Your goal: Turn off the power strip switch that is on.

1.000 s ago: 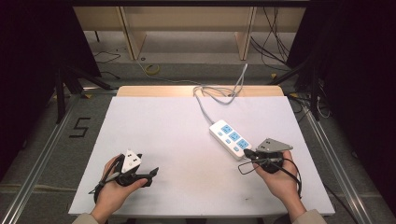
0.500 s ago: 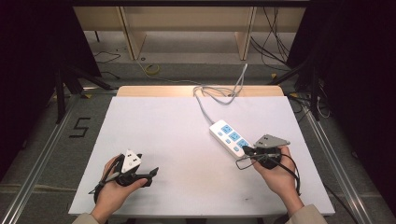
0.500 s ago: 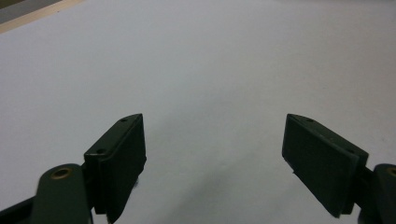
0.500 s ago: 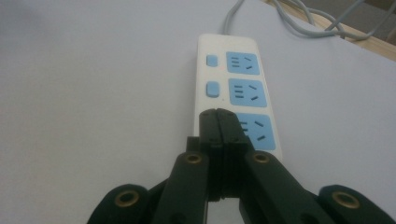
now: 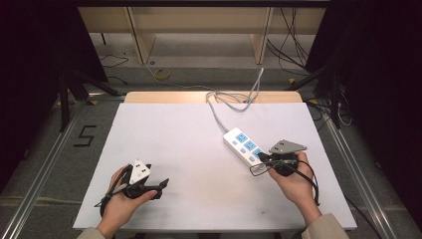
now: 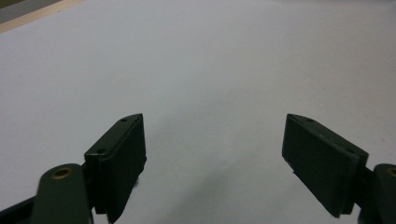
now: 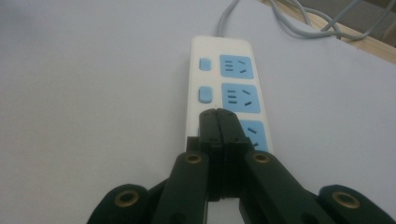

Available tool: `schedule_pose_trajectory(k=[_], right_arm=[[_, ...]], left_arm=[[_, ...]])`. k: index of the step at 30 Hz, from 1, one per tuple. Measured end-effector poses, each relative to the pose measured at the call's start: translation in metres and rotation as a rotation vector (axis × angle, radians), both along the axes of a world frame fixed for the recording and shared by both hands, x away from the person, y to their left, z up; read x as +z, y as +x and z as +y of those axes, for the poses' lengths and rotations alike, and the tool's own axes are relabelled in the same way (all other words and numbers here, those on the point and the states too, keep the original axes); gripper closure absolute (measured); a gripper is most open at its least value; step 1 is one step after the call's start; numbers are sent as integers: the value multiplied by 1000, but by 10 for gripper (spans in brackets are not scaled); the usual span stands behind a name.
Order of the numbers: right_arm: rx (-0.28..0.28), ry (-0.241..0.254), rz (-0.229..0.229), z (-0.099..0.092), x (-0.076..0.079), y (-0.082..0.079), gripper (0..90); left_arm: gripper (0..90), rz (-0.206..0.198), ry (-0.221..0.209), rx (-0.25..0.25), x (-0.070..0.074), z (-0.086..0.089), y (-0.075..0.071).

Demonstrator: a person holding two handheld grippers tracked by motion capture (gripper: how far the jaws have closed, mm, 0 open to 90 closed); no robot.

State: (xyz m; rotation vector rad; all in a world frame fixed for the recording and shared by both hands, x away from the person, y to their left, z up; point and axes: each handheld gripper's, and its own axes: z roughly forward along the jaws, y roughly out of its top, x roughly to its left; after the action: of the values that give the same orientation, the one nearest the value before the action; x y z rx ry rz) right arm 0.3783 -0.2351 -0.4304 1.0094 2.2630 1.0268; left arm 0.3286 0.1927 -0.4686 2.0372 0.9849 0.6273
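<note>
**Power strip under closed right jaws, nearest switch in line**

Power strip lying flat on white table, right of centre, long axis running diagonally from far-left to near-right, grey cord trailing off the far end toward the table's back edge. Three blue sockets along one side, small blue switches along the other, as seen in the right gripper view.

Right gripper at the strip's near end, approaching along that same long axis, jaws pressed fully together with nothing between them, tips poised over or on the nearest switch position; contact cannot be told from these views. Clearly the nearer hand, and the one suited to press down with closed tips.

Left gripper resting near the front-left of the table, well apart from the strip, jaws spread wide and empty, bare tabletop ahead in the left gripper view.

Likely next: a short downward push from the right, strip steady only by its own weight, so some risk of sliding.
</note>
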Motion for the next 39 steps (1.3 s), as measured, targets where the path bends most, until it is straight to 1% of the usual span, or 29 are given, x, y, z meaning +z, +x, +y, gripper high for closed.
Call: schedule_pose_trajectory(k=[15,24,39], right_arm=[[0,-11,10,5,2,11,900],[-8,-11,29,6,3,17,900],[-7,-20,42,9,4,26,900]], left_arm=[[214,2,-1,1,0,-1,0],[215,0,2,0,-1,-1,0],[216,1,5,-3,-1,-1,0]])
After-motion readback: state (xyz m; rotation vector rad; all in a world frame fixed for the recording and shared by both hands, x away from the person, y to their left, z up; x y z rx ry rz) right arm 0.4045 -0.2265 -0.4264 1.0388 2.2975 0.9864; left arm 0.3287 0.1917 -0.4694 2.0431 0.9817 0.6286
